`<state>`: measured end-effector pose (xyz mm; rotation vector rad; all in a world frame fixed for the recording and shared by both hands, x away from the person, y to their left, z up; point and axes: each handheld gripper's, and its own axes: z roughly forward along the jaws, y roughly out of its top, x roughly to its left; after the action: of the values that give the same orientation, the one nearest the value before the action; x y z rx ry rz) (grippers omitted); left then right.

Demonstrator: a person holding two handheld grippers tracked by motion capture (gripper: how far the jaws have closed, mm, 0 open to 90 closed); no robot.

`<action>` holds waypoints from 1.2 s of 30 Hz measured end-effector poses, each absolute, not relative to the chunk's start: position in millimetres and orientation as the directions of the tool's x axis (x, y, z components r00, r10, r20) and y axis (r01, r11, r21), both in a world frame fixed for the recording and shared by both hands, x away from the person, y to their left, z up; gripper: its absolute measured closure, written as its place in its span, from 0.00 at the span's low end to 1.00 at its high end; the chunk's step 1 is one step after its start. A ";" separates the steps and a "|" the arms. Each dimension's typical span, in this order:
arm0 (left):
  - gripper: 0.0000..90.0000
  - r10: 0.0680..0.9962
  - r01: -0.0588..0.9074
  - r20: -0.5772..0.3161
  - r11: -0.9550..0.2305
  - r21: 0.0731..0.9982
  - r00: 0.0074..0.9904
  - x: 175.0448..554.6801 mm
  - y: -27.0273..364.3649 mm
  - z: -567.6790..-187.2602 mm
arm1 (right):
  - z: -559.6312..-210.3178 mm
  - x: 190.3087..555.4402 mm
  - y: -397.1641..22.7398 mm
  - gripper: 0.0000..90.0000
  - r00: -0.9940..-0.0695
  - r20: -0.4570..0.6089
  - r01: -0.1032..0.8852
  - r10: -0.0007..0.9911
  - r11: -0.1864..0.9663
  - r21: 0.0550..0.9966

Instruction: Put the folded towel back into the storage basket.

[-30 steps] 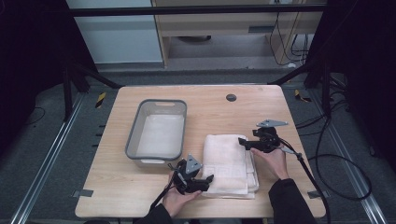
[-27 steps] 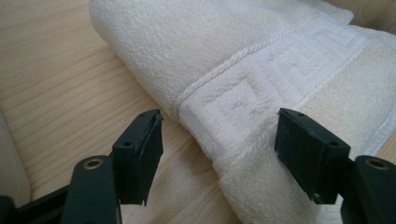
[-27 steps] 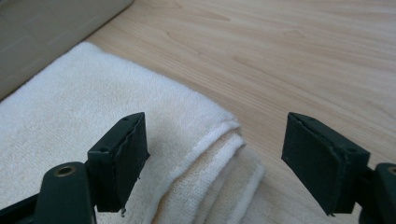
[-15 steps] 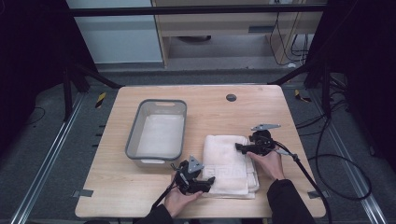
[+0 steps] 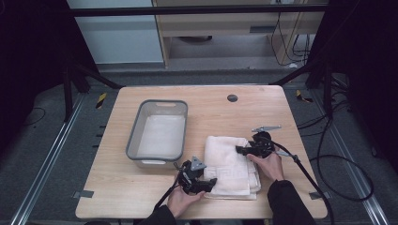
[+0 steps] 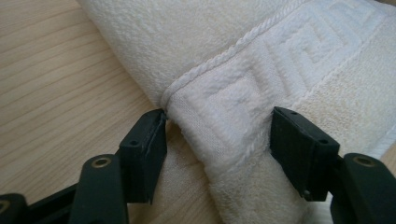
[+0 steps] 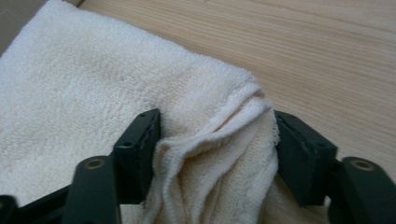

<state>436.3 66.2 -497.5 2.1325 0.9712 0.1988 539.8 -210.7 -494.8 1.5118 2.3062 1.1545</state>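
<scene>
Towel place: folded towel (image 5: 230, 164) lies on the table (image 5: 117, 197) near its front edge, right of the grey bin (image 5: 157, 133), well apart from the far corners.
Key relation: its long axis runs front to back; the left gripper (image 5: 210, 182) is at the front-left corner, the right gripper (image 5: 240, 150) at the far-right part.
Left jaws: just been closing, the patterned border fold between them, one pad touching.
Right jaws: just been closing, bunched layers pressed between both pads.
Towel look: cream terry, thick, several layers.
</scene>
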 end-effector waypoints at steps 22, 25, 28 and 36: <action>0.81 0.659 0.602 -0.253 -0.377 0.704 0.708 435.0 67.9 -495.0 | -485.5 537.5 -210.9 0.72 -0.491 0.363 0.734 0.792 0.152 0.662; 0.82 0.656 0.604 -0.266 -0.363 0.710 0.707 434.3 69.4 -494.0 | -481.1 536.0 -210.2 0.72 -0.500 0.351 0.722 0.792 0.157 0.674; 0.82 0.650 0.595 -0.269 -0.351 0.723 0.711 432.8 71.4 -488.9 | -474.9 533.4 -212.2 0.72 -0.507 0.355 0.709 0.785 0.146 0.689; 0.83 0.640 0.561 -0.248 -0.345 0.753 0.727 427.5 74.2 -474.6 | -454.8 522.9 -216.3 0.72 -0.532 0.341 0.661 0.775 0.129 0.739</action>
<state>427.5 74.2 -474.6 2.0343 0.9102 0.1117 522.9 -216.3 -454.8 1.4492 2.2629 1.3705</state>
